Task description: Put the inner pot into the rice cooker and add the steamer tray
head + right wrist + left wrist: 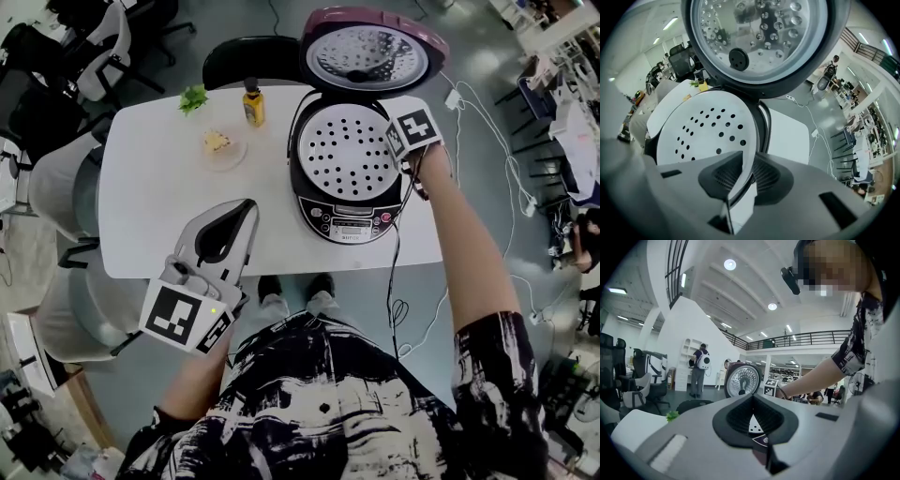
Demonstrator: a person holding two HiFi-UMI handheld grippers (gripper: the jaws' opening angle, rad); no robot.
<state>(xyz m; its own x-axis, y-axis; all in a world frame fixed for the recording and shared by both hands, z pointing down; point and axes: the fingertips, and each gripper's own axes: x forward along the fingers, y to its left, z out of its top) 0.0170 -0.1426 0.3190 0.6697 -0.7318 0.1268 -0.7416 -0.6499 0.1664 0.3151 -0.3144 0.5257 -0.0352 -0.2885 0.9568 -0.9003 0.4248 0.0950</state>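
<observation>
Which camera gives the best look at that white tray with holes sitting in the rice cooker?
The head view: the whole steamer tray shows, seated in the open rice cooker. The right gripper view crops it close, its rim between the right tongs. The left gripper view catches only a sliver.

Left gripper (753,404) jaws shut tight, nothing btwn. Past them: rice cooker (743,381) w/ lid up, a forearm (811,379) reaching toward it from the right. Green sprig (671,416) on white worktop (633,427), left side. Person w/ backpack (699,367) stands far back.
</observation>
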